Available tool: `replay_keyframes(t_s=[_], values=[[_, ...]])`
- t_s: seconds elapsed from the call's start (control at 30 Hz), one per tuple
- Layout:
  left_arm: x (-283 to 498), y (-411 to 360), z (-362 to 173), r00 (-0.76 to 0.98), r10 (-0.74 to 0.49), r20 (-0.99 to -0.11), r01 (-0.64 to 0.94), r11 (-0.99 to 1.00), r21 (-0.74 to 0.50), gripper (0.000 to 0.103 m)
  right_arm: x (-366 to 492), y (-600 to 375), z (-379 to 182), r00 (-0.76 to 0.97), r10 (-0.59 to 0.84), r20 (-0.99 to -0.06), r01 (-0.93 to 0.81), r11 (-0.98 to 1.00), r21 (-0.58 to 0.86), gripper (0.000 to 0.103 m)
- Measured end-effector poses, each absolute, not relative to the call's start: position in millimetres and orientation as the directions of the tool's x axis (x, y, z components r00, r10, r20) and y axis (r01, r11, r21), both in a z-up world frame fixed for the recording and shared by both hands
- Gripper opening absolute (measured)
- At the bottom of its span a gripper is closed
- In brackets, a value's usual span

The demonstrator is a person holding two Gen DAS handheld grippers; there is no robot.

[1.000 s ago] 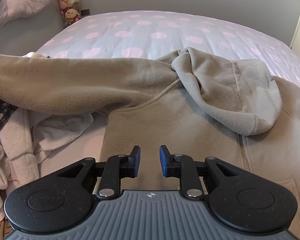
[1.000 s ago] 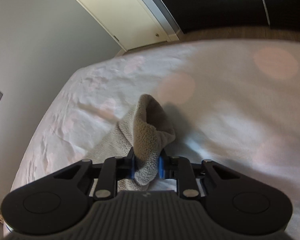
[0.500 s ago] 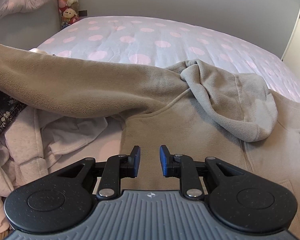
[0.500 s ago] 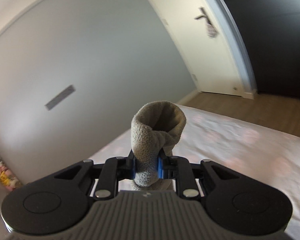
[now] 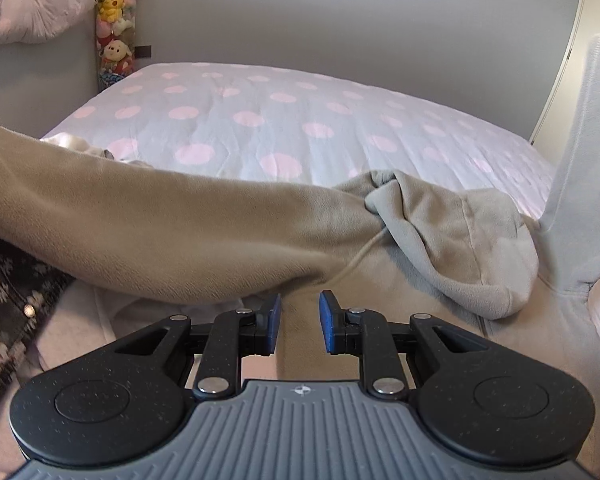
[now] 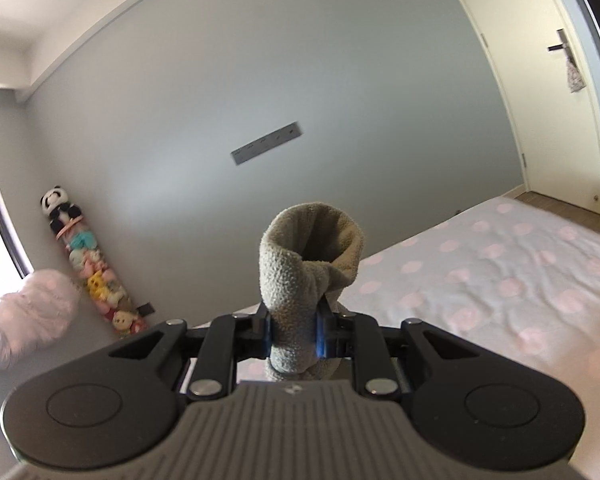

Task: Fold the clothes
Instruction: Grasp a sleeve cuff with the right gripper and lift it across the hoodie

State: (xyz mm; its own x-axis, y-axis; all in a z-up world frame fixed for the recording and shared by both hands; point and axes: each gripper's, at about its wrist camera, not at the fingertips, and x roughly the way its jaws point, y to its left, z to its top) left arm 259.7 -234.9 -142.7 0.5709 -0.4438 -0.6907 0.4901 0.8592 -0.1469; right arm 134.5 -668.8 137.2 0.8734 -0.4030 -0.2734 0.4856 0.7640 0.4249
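A beige fleece hoodie (image 5: 380,280) lies front-up on the bed, its hood (image 5: 452,240) bunched near the collar. One sleeve (image 5: 140,232) stretches off to the left. The other sleeve (image 5: 584,160) rises steeply at the right edge of the left wrist view. My left gripper (image 5: 299,326) hovers low over the hoodie's chest, open, with nothing between its blue pads. In the right wrist view my right gripper (image 6: 293,330) is shut on that raised sleeve's cuff (image 6: 312,256), held high above the bed with the cuff opening facing the camera.
The bed has a pale sheet with pink dots (image 5: 300,120). More clothes, white and dark floral (image 5: 12,312), are heaped at the left. Against the grey wall stands a column of plush toys (image 5: 114,28) beside a pink pillow (image 5: 32,8). A cream door (image 6: 540,80) is at the right.
My right gripper has lifted the cuff from the sheet high into the air and swung toward the wall. The left gripper has eased back and lower over the hoodie, staying open.
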Motion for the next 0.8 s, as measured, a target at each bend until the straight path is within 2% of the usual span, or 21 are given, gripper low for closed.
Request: replay_keyframes(t_s=[0.27,0.43,0.8], values=[[289,-220,-137,0.573,-0.466,-0.674,0.507,0.848,-0.155,0.019,203,-602,63,0.876,-0.328,-0.355,0.464,0.773,0.432,0.022],[307,-219,-142,0.565,-0.471,-0.678,0.512,0.844,-0.16,0.019,237,-556,11,0.878,-0.271,-0.395,0.417,0.838,0.351,0.022],[338,-237,-167,0.524,-0.468,-0.712,0.521,0.837,-0.168,0.019,283,-488,-105,0.821,-0.141,-0.553,0.272,0.949,0.161,0.023]])
